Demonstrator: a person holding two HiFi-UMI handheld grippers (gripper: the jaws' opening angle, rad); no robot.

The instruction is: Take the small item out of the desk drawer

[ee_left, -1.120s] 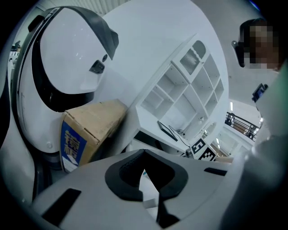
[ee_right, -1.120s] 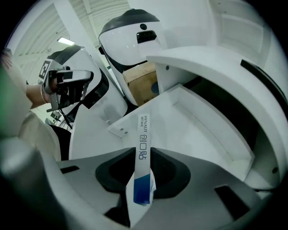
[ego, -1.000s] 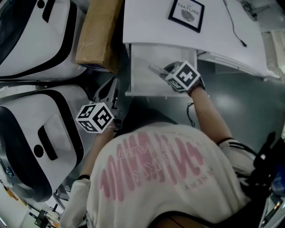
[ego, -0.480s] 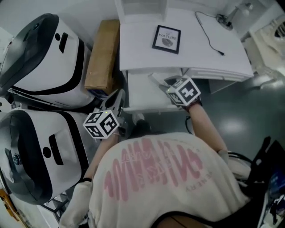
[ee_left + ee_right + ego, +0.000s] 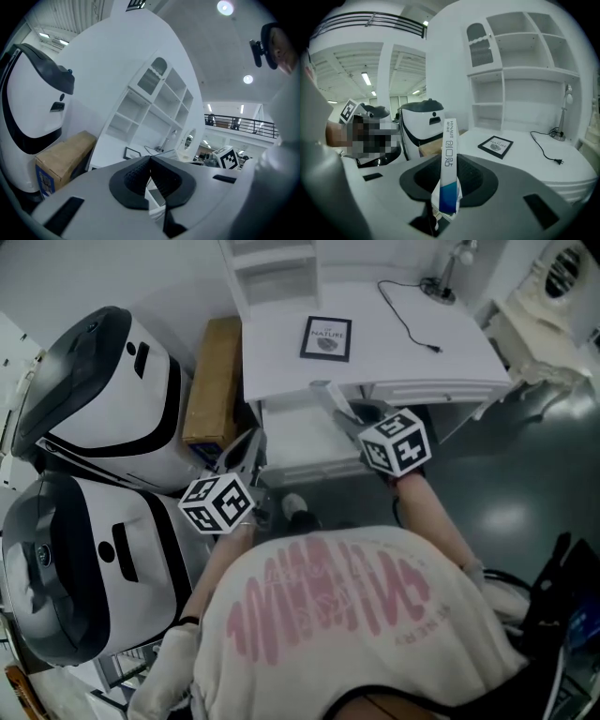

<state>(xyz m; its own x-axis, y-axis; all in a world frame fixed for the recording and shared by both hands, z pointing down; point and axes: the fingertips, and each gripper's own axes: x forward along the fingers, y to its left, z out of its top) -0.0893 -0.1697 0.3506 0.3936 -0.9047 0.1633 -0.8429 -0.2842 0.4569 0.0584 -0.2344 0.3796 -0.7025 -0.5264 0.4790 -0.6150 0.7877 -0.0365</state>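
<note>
Two claws flank the open drawer (image 5: 298, 442) in the head view. At the left, the left claw (image 5: 247, 442) hangs by the drawer's near left corner, beside the cardboard box (image 5: 212, 381). In the left gripper view its pads meet at the tip with nothing between them (image 5: 150, 159). At the right, the right claw (image 5: 351, 418) is pinched on the small item, a slim blue-and-white packet (image 5: 330, 397). The packet's long axis runs straight out from the jaws, slanting up and to the left across the drawer's back edge toward the desk (image 5: 403, 343). In the right gripper view the packet (image 5: 449, 159) stands upright, gripped low on its blue end, with the desk top and framed picture (image 5: 495, 146) beyond and to its right. It looks already out of the drawer, so the desk top lies just ahead of its free end. The idle left claw is the nearer one to the drawer front.
</note>
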